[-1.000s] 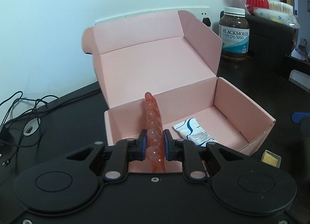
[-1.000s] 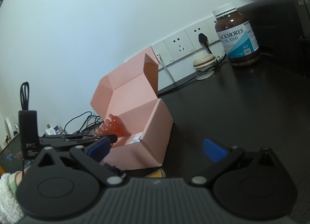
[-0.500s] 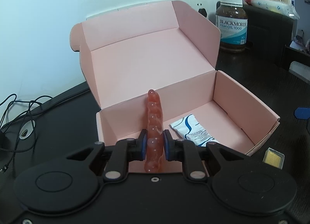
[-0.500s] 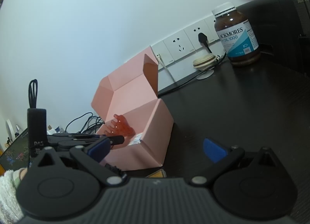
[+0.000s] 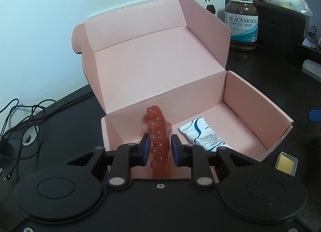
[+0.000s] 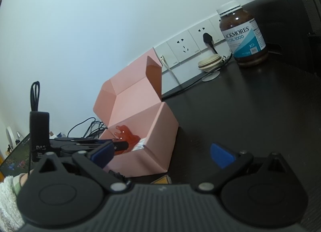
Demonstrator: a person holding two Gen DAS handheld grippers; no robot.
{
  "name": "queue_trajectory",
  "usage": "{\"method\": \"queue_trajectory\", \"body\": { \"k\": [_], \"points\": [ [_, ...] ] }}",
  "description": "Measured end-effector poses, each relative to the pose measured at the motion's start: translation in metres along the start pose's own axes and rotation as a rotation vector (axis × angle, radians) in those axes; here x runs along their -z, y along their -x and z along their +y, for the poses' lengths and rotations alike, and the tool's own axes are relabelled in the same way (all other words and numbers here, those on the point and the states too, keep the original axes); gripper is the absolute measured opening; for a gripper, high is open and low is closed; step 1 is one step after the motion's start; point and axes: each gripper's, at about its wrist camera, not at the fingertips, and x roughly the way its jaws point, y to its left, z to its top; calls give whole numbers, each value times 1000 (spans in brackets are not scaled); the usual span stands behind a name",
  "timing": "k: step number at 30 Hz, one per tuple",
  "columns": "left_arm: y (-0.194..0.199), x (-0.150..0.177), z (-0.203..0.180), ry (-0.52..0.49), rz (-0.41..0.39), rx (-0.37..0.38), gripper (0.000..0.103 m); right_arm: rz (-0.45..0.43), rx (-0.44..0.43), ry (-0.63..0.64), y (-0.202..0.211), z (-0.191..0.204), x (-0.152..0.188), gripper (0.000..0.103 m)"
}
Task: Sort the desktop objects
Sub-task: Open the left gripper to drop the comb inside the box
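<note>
Up close: left gripper [image 5: 160, 147] over the near edge of an open pink box [image 5: 258, 99] on a dark table [image 5: 60, 131], jaws opening, an orange beaded hair clip [image 5: 158, 141] between the blue pads, barely loose, tipped down into the box. Beside it on the box floor, a white packet [image 5: 202, 133]. Further right, right gripper [image 6: 162, 153] spread wide, holding nothing. Behind, a brown fish oil bottle [image 6: 243, 37].
</note>
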Motion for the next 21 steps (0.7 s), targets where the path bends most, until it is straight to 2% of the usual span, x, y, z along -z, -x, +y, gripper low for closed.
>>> {"method": "queue_trajectory", "body": {
  "k": [4, 8, 12, 21],
  "points": [
    [11, 0, -5, -25, -51, -11, 52, 6, 3, -13, -1, -2, 0, 102],
    [27, 0, -9, -62, -101, -19, 54, 11, 7, -22, -2, -3, -1, 102],
    [42, 6, -5, -50, -139, -1, 55, 15, 22, -14, -4, -2, -1, 102],
    [73, 42, 19, 3, -249, 64, 82, 21, 65, 31, -6, 4, -1, 102]
  ]
}}
